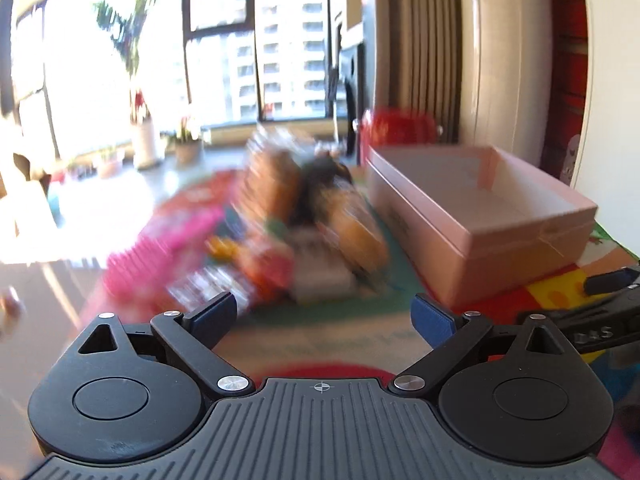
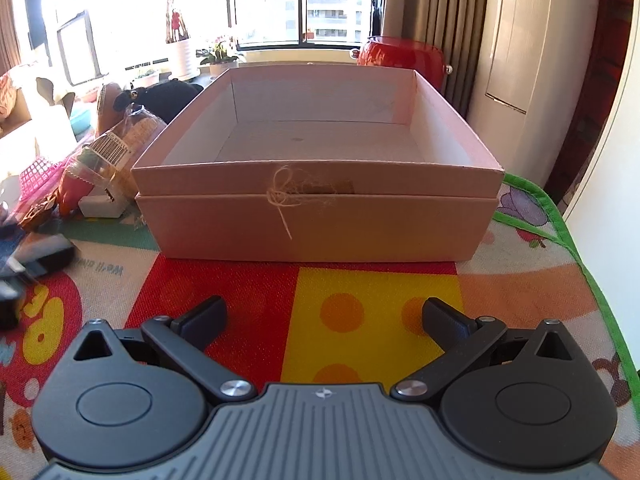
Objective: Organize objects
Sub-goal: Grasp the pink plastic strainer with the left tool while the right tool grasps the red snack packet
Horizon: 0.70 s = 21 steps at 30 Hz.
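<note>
While left view blurs, I read both tongs spread wide, nothing between them. Left gripper (image 1: pixel 324 312) hovers over play mat (image 1: pixel 552 292), facing snack pile (image 1: pixel 304 216). Right gripper (image 2: pixel 324 320) faces pink box (image 2: pixel 320 204) head-on, short of its front wall. Box sits open on mat, interior bare, twine bow (image 2: pixel 286 196) on front wall. Snack pile lies just left of box, touching or not I cannot tell. Pink basket (image 1: pixel 160 252) lies left of pile. Red pot (image 2: pixel 400 56) stands behind box.

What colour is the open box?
Pale pink outside, whitish inside; the box shows best in the right wrist view.
</note>
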Tool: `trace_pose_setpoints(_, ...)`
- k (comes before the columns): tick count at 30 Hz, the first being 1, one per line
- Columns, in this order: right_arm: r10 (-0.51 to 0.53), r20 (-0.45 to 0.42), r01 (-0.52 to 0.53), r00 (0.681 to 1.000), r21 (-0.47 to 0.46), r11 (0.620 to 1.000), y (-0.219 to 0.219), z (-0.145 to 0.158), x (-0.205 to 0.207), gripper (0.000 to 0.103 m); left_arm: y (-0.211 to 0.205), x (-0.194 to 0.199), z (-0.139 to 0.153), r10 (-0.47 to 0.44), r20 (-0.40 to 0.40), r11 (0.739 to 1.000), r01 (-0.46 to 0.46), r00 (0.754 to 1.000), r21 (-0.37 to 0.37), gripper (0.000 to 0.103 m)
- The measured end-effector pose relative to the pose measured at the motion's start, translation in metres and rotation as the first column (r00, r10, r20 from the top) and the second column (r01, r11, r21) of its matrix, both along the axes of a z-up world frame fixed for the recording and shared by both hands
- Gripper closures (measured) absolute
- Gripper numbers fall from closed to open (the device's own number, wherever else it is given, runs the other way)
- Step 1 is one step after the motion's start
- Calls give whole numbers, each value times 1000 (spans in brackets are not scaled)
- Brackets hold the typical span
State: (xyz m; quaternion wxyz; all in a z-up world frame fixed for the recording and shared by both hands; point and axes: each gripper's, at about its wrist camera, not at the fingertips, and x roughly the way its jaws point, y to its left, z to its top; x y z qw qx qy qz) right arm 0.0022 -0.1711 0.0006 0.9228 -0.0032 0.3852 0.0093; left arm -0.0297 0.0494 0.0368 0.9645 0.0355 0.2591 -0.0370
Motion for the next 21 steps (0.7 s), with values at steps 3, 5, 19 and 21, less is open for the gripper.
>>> trace_pose_setpoints(3,5,2,-5,1000,4,1000,-2,1,0,0,54,20,12,6,-25,999,-7,1000,-31,4)
trace_pose_setpoints(5,12,9,-12,1000,7,1000,-3,1,-2,0,84,38,18,63,-24,998,-63,998,-20,4)
trace_pose_setpoints(19,236,140,-231,962,-48,972,49,32,-28,0,159,135,-18,140,-145,986,-152,979,-71,47)
trace_pose_setpoints(21,316,154,-315,936,-37,949,76,43,-22,0,168,120,-9,154,-134,977,-172,979,-128,49)
